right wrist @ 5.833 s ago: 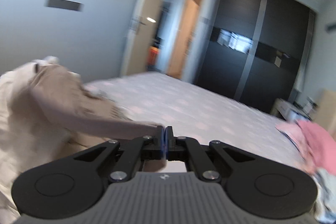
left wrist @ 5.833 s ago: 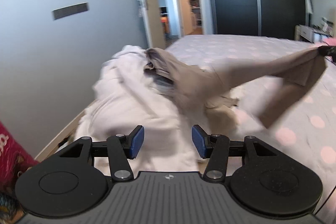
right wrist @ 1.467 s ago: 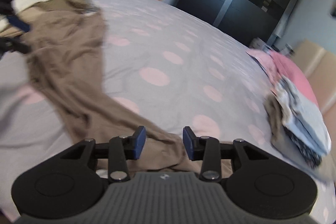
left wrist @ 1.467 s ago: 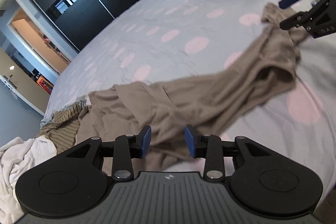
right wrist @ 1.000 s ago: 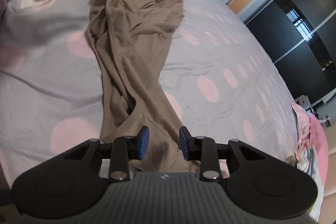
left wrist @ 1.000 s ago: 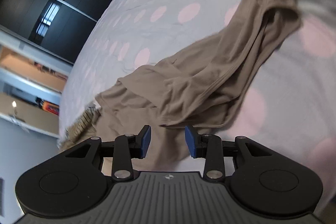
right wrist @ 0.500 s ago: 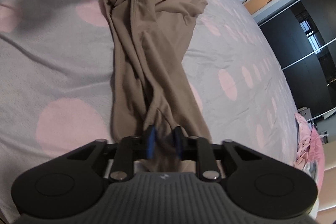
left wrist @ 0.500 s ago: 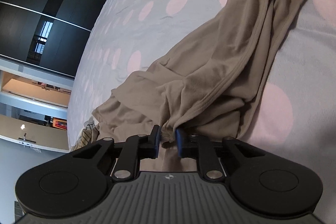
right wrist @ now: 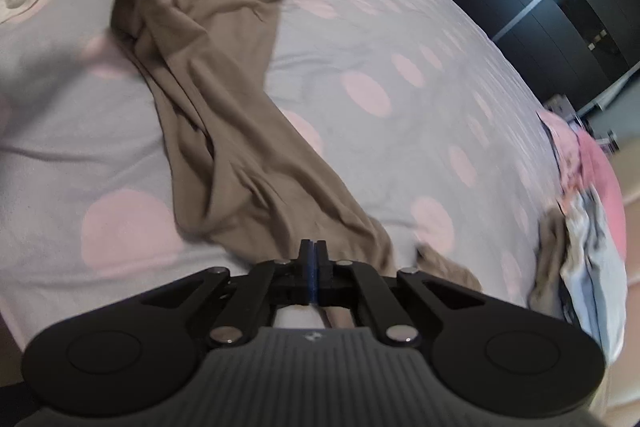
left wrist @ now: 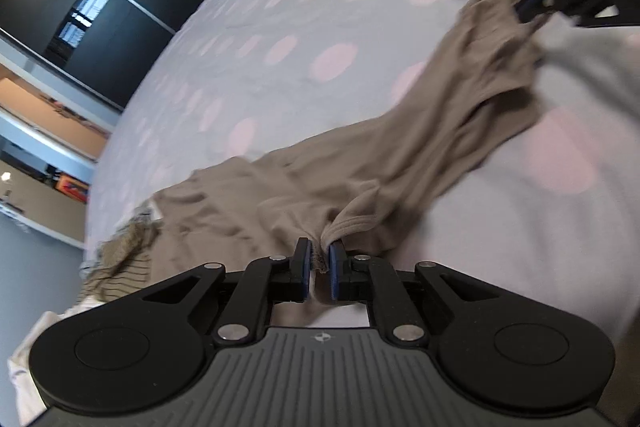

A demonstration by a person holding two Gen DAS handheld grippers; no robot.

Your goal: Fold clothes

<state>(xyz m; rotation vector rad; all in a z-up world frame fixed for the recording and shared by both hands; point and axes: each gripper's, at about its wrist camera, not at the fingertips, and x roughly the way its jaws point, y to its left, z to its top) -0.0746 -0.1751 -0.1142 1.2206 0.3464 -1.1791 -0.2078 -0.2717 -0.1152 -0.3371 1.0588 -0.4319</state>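
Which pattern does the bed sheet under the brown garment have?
Pale lilac-grey bed sheet with large pink dots, clearest in the right wrist view.

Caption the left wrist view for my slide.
Left hand-held gripper pinches one end of a taupe garment stretched across the polka-dot bed.

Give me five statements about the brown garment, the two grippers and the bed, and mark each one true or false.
1. The left gripper is shut on a ribbed edge of the brown garment. True.
2. The right gripper is wide open above the bed. False: its pads are pressed together at the other end of the garment.
3. The garment is folded into a neat square. False: it lies stretched out and rumpled between the two grippers.
4. The bed cover is grey with pink dots. True.
5. The stack of clothes sits on top of the garment. False: it lies apart, by the bed's far edge.
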